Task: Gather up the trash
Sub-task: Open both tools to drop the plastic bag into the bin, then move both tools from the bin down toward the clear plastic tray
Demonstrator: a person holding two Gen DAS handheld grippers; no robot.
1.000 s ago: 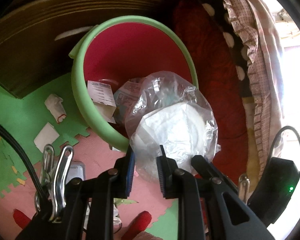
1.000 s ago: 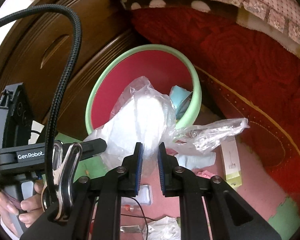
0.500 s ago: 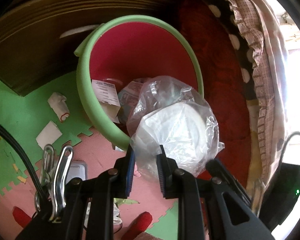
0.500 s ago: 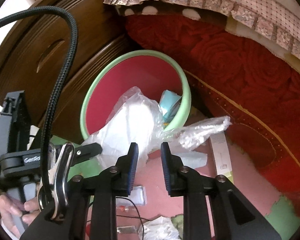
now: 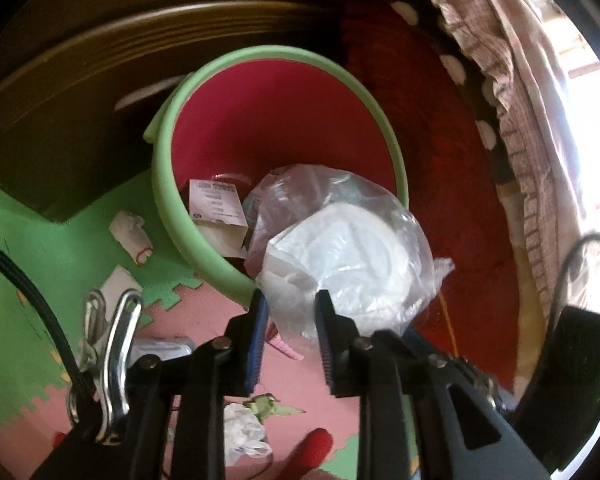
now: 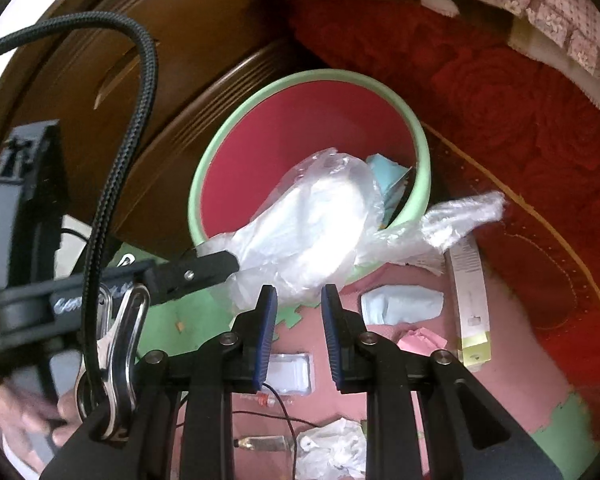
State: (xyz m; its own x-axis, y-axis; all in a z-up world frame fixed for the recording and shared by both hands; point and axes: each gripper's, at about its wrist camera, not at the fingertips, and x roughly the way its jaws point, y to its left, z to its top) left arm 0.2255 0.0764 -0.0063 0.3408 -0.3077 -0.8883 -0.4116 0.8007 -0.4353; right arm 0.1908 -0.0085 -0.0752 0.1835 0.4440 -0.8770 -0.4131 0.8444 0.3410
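The left gripper (image 5: 288,312) jaws are opening around the clear plastic bag (image 5: 348,256), letting it drop. The right gripper (image 6: 298,308) jaws stand apart, empty, just below it. Beyond both, the bag sags over the green-rimmed bin (image 6: 422,160) edge.

**Daylight from one side, soft blur, heavy fisheye bend**

We see strong daylight blowing out the right edge of the left wrist view, washing out the curtain (image 5: 540,92). The wooden furniture (image 5: 80,92) sits dim and brown. The plastic bag (image 6: 312,232) glares white. Both views curve hard into black corners, with slight motion blur throughout.
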